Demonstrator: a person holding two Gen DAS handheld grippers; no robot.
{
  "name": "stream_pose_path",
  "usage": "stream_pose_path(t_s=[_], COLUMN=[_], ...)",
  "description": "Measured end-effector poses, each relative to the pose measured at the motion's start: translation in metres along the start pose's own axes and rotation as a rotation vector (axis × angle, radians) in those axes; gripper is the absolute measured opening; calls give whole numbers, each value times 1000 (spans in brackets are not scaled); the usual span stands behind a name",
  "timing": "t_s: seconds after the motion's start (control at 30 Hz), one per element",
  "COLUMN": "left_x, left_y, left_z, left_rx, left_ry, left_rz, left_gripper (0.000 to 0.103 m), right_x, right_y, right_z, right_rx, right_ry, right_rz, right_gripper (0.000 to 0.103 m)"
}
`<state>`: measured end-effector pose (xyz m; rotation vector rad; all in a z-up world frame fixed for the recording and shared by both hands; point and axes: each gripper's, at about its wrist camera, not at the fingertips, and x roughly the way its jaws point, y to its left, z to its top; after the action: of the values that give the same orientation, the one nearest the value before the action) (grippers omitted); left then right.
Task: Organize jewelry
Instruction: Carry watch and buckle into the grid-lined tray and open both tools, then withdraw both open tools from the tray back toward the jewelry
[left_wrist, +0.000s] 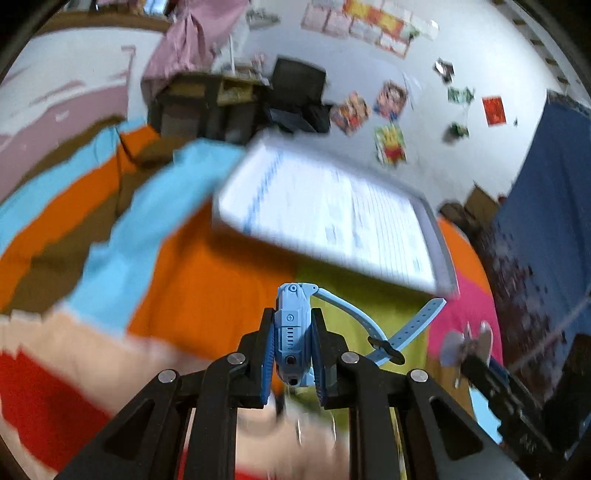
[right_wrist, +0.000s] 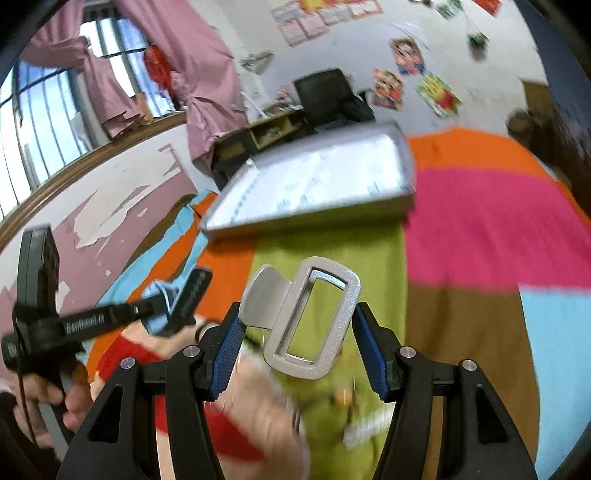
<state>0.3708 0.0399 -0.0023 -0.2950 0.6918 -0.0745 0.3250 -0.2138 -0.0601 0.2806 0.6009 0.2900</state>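
Note:
My left gripper is shut on a light blue watch, held on edge above the bright patchwork cloth; its strap trails to the right. My right gripper is shut on a silver hair clip with a rectangular loop, held above the green patch. The right gripper with the clip shows at the lower right of the left wrist view. The left gripper with the watch shows at the left of the right wrist view. A silver-rimmed white box, also in the right wrist view, lies further ahead on the cloth.
Small blurred items lie on the green patch below the clip. A dark desk with a monitor stands behind against the poster-covered wall. A dark blue cloth hangs on the right. Both views are motion-blurred.

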Motion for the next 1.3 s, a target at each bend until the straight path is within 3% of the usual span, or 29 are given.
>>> stream_pose_path(t_s=[0.1, 0.23, 0.4, 0.53, 0.6, 0.7, 0.73, 0.77, 0.9, 1.0, 1.1, 1.3], left_x=[26, 77, 131, 146, 144, 138, 130, 121, 94, 68, 34, -27], left_y=[1, 1, 4, 8, 9, 12, 16, 18, 20, 14, 6, -4], left_z=[37, 70, 78, 73, 72, 70, 66, 63, 61, 55, 46, 23], left_rx=[-10, -9, 32, 31, 29, 1, -24, -48, -45, -6, 35, 99], left_ry=[-66, -80, -8, 15, -9, -16, -51, -93, -159, -232, -294, -345], left_rz=[15, 34, 40, 34, 28, 12, 7, 11, 20, 48, 74, 96], left_gripper=[17, 17, 17, 17, 22, 59, 77, 84, 86, 95, 102, 103], right_x=[26, 63, 114, 141, 144, 142, 141, 140, 121, 98, 71, 17], right_y=[0, 4, 6, 5, 3, 2, 1, 0, -3, 0, 6, 21], right_z=[40, 87, 117, 116, 115, 116, 117, 118, 116, 117, 114, 107], right_rx=[-53, -100, -141, -163, -165, -157, -154, -151, -148, -154, -155, -178], right_ry=[-43, -72, -43, 3, 12, 15, 19, 19, -4, -42, -88, -141], right_rz=[3, -2, -34, -69, -89, -91, -94, -99, -112, -103, -83, -70], right_gripper=[54, 54, 54, 54, 54, 55, 55, 56, 69, 78, 95, 100])
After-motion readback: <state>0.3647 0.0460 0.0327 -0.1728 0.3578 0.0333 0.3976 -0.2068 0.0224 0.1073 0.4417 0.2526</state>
